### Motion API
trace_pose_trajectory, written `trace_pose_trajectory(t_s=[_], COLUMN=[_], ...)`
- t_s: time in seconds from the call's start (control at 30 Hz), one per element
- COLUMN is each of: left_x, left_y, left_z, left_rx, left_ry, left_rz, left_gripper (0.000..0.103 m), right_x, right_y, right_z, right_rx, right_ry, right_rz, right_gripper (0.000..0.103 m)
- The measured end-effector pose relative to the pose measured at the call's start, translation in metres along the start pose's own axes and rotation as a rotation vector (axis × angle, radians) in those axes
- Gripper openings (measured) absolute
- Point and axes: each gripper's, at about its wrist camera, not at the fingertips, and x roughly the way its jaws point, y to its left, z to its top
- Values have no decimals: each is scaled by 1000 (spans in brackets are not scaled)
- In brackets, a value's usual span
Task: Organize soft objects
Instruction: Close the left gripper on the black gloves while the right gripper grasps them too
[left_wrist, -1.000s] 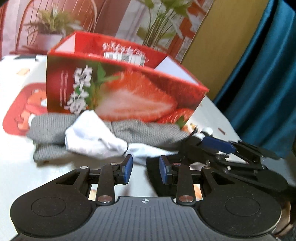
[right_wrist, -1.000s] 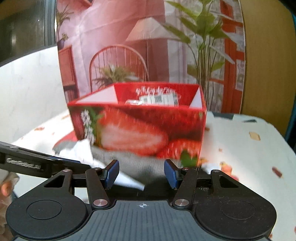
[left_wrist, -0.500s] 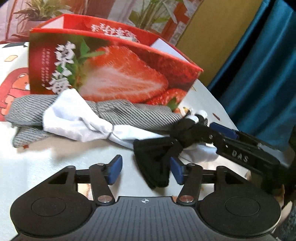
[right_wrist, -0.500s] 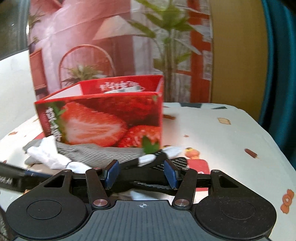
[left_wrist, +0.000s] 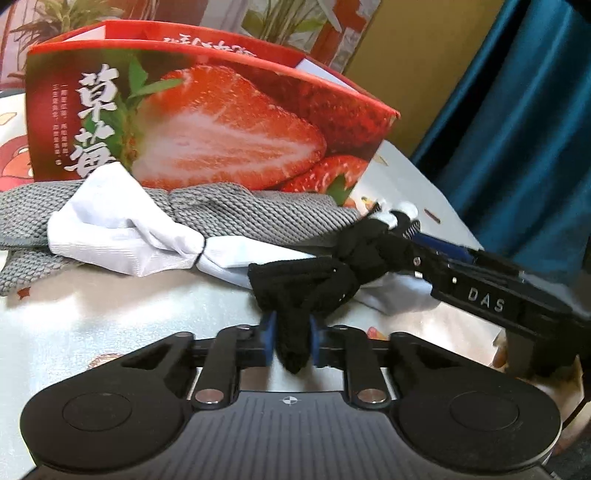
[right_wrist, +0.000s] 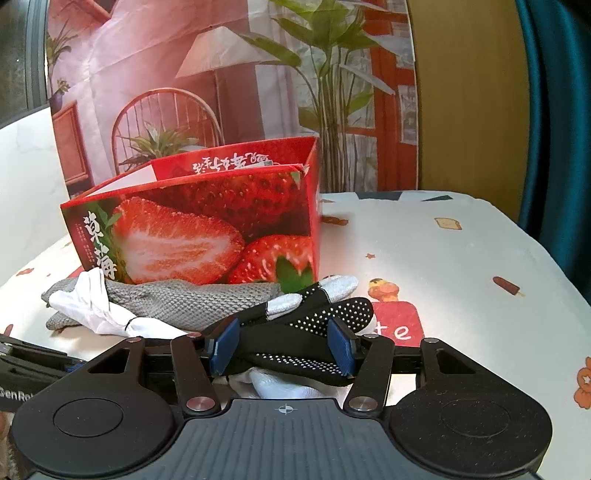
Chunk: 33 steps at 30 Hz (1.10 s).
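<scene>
The left gripper (left_wrist: 290, 338) is clenched on the cuff of the black glove (left_wrist: 314, 280), which lies on the table (left_wrist: 129, 302) at 6 o'clock from the strawberry box (left_wrist: 207, 122). The right gripper (right_wrist: 282, 345) stands released, its pads either side of the glove's dotted fingers. A grey cloth (left_wrist: 229, 210) and white cloth (left_wrist: 110, 229) lie at 9 o'clock from the glove, against the box.

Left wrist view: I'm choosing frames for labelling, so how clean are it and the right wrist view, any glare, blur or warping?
Left wrist view: glare washes out the tablecloth; the strawberry box edges bow from the fisheye; the black sock stays fairly sharp. Right wrist view: even light, the box crisp, the curtain curving at the frame edge.
</scene>
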Motion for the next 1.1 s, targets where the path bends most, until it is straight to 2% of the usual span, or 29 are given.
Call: trace_pose_trajectory(t_s=[0.33,0.47,0.6,0.87,1.1], left_x=[-12,-20,-24,-27,-26], left_y=[16,27,41,47,51], left_z=[4,5,5,7,6], left_rx=[-3,-12,-46,-61,-63], left_ry=[-34,-35,-26,-24,-30], left_rz=[81,109,139,192,195], left_gripper=[17,17,18,18,21], right_x=[-1,-3,2,18,25], right_y=[8,9,7,10,32], right_z=[-1,-2,-4,4,-3], right_rx=[-16,-14,7,70,-40], right_ry=[7,-8,-9,-32,-25], right_rz=[33,19,24,98,137], right_gripper=[52,61,62,64,63])
